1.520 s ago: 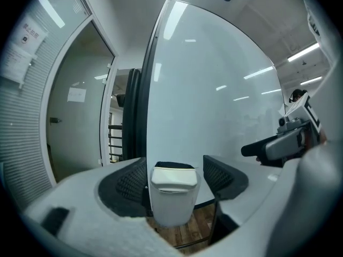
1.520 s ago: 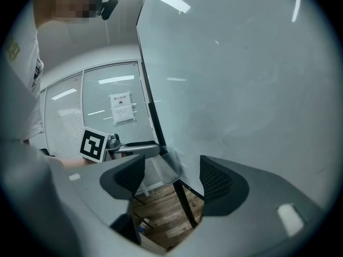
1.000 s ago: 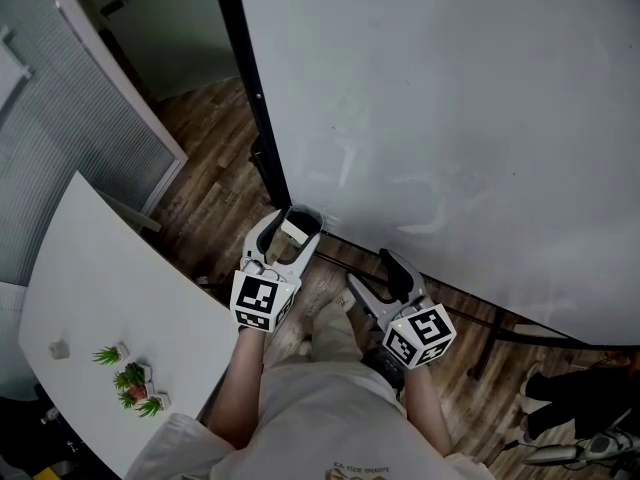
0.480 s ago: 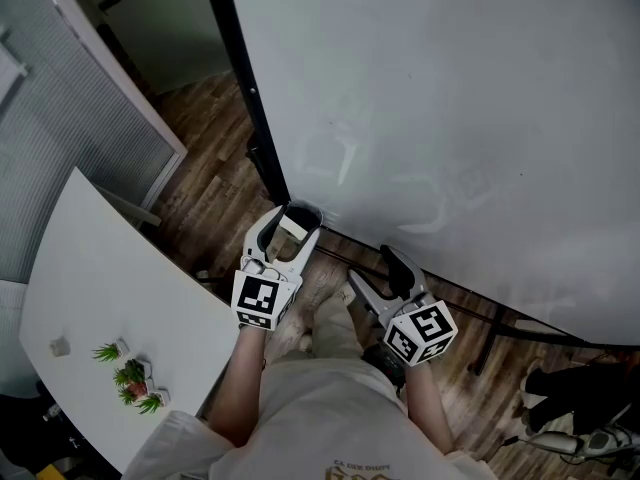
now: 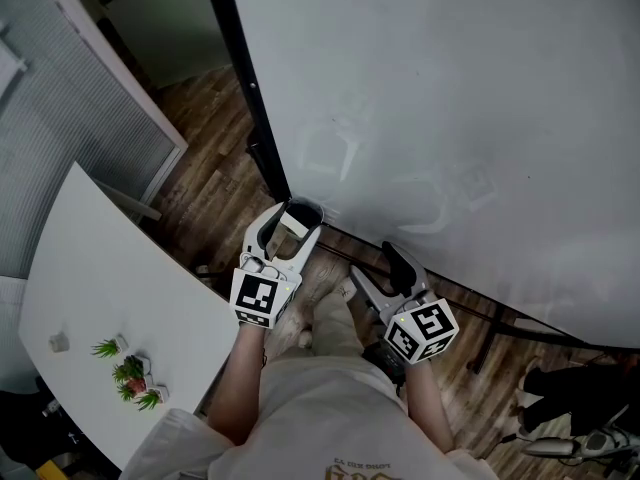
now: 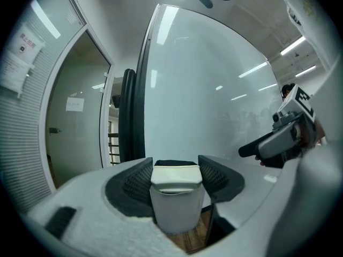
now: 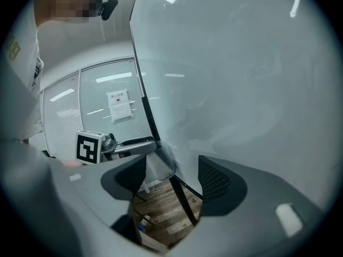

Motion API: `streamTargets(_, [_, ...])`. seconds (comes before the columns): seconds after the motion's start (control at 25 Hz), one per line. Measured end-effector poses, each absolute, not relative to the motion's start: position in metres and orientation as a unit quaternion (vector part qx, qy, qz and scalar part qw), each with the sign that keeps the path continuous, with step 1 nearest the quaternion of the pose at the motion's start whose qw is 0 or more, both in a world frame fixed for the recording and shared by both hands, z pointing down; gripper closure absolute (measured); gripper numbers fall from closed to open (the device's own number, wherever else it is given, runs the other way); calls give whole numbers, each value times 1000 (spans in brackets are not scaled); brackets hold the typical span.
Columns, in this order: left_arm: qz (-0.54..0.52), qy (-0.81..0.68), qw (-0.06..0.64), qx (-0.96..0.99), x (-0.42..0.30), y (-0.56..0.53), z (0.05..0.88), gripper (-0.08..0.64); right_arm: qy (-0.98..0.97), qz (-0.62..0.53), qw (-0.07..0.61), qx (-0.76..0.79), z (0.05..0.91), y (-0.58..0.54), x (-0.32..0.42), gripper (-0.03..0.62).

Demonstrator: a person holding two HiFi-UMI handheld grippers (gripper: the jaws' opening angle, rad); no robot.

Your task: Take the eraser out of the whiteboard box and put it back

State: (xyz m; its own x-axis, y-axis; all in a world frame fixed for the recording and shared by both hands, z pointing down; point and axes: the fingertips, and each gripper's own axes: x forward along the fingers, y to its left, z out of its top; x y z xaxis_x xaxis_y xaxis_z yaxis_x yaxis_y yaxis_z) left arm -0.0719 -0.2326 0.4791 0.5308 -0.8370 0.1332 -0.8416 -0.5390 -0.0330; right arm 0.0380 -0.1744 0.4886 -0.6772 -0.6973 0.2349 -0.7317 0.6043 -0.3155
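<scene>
A white eraser (image 6: 176, 176) with black felt on its far side sits between the jaws of my left gripper (image 6: 175, 170), and the pads press on both its sides. Below it is the white body of the whiteboard box (image 6: 177, 213). In the head view the left gripper (image 5: 287, 224) holds the eraser (image 5: 294, 225) at the lower left corner of the whiteboard (image 5: 450, 98). My right gripper (image 5: 379, 276) hangs open and empty just right of it, pointing at the board. The right gripper view shows the box (image 7: 161, 167) at the board's edge under the left gripper's jaw.
The whiteboard's black frame post (image 5: 245, 98) and its foot bars (image 5: 470, 303) stand on the wooden floor (image 5: 215, 183). A white table (image 5: 110, 308) with small plants (image 5: 130, 373) lies at the left. Behind it is a wall of blinds (image 5: 70, 138).
</scene>
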Motion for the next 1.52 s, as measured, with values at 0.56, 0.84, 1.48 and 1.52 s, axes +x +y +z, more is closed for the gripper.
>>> streamTargets(0.56, [76, -471, 17, 879, -71, -235, 478, 293, -894, 189, 38, 405, 481, -173, 41, 288])
streamTargets(0.84, [76, -473, 24, 878, -73, -231, 479, 293, -892, 189, 32, 409, 476, -170, 44, 295])
streamTargets(1.48, [63, -477, 21, 876, -76, -223, 464, 293, -890, 183, 19, 418, 467, -156, 52, 296])
streamTargets(1.52, [63, -477, 19, 877, -76, -223, 462, 293, -890, 182, 18, 418, 467, -156, 52, 296])
